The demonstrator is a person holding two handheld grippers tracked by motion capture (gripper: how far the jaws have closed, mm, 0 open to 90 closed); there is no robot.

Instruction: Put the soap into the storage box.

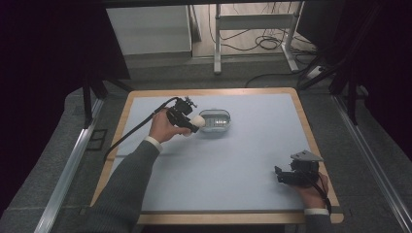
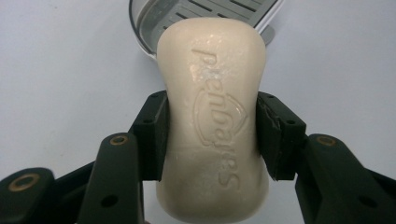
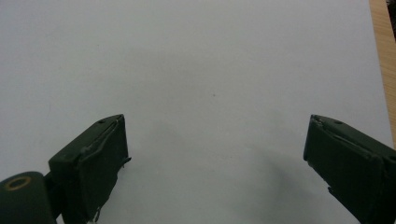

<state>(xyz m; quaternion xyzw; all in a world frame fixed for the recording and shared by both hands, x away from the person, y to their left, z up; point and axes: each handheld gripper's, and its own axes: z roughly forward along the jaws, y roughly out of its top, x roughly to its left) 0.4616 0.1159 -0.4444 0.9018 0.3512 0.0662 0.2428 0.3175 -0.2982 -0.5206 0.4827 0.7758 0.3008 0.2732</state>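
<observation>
A cream bar of soap with embossed lettering is clamped between the black jaws of my left gripper, which is shut on it. In the high view the soap hangs just left of a clear grey soap dish on the pale mat, with the left gripper beside the dish's left end. The dish's slotted rim shows beyond the soap in the left gripper view. My right gripper rests near the mat's front right corner. Its jaws stand wide open over bare mat with nothing between them.
A pale blue mat covers a wooden-edged table. A black cable trails from the left gripper off the table's left side. Beyond the table stand a white frame's legs and loose cables on the floor.
</observation>
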